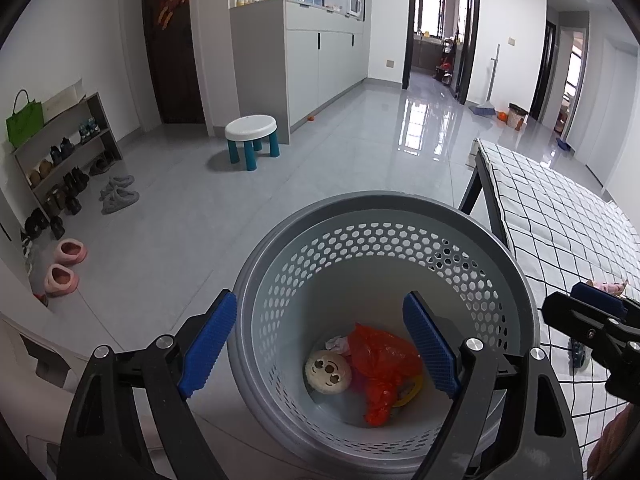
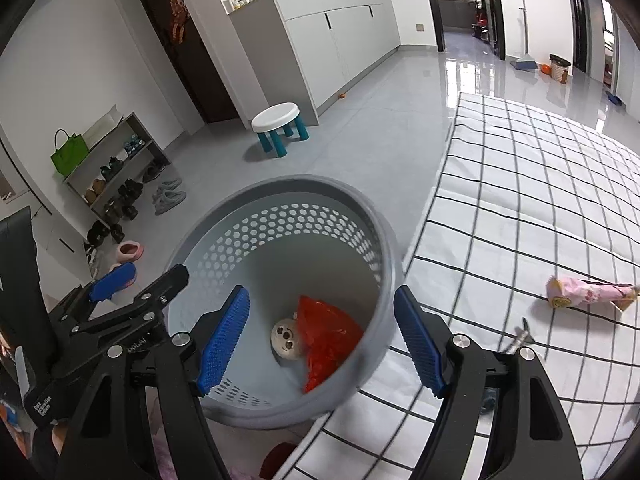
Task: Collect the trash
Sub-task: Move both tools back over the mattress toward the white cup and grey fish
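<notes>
A grey perforated bin [image 1: 360, 202] stands beside the checked table [image 1: 560, 220]. In it lie a red plastic bag [image 1: 384, 360], a round white face toy [image 1: 328, 372] and a yellow ring. My left gripper [image 1: 320, 304] hangs open over the bin's near left rim, with nothing between its blue pads. Open too, my right gripper [image 2: 320, 294] straddles the right rim of the bin [image 2: 280, 184], and the pads do not touch it. A pink wrapper [image 2: 588, 294] lies on the checked cloth [image 2: 540, 184] to the right. Each view shows the other gripper at its edge.
A white stool with teal legs [image 1: 252, 136] stands on the tiled floor ahead. A shoe rack [image 1: 64, 152], grey shoes and pink slippers [image 1: 64, 264] line the left wall. A small metallic object [image 2: 520, 340] lies on the cloth near my right gripper.
</notes>
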The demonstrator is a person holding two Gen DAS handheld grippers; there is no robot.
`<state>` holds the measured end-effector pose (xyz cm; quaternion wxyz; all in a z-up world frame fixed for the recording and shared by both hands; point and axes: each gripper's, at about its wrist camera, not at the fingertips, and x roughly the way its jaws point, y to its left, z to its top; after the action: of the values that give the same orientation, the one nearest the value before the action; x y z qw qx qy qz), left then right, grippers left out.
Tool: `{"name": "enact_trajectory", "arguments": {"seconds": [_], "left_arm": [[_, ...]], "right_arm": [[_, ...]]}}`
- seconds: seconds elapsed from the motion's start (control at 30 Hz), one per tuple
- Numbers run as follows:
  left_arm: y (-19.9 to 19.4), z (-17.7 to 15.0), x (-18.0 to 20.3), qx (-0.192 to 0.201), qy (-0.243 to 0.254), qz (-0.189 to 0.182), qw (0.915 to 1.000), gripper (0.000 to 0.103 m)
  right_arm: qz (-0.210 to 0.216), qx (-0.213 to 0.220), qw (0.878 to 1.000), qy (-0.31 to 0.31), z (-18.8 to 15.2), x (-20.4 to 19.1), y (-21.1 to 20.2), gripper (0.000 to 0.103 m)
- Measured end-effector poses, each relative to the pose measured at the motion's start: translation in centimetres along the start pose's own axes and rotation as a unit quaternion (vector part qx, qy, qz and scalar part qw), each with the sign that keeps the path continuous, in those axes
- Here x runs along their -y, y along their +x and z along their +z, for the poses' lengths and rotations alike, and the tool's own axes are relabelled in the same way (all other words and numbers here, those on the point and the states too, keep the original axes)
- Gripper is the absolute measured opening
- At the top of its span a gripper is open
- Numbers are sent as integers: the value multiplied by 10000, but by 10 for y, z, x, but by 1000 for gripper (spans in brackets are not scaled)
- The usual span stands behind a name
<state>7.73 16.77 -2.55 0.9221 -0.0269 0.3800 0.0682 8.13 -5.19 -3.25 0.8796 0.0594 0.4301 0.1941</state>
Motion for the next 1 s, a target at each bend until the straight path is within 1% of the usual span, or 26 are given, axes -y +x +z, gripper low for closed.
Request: {"name": "enact_trajectory", "arguments": {"seconds": [0.2, 0.5, 0.8, 1.0], "left_arm": [[-13, -7, -8, 45, -147, -82, 9998, 83], [-32, -19, -14, 148, -255, -82, 9995, 83], [-41, -23, -8, 233, -205, -184, 9993, 83], [-42, -26, 3, 198, 20, -200, 9996, 84]], "right_arm": [[-188, 163, 9997, 87, -7, 11, -19, 72], [-569, 309, 9969, 450, -27, 51, -51, 72], [-976, 602, 9899, 828, -46, 92, -89, 72], [-1157, 695, 9852, 1062, -56, 116, -108, 72]]}}
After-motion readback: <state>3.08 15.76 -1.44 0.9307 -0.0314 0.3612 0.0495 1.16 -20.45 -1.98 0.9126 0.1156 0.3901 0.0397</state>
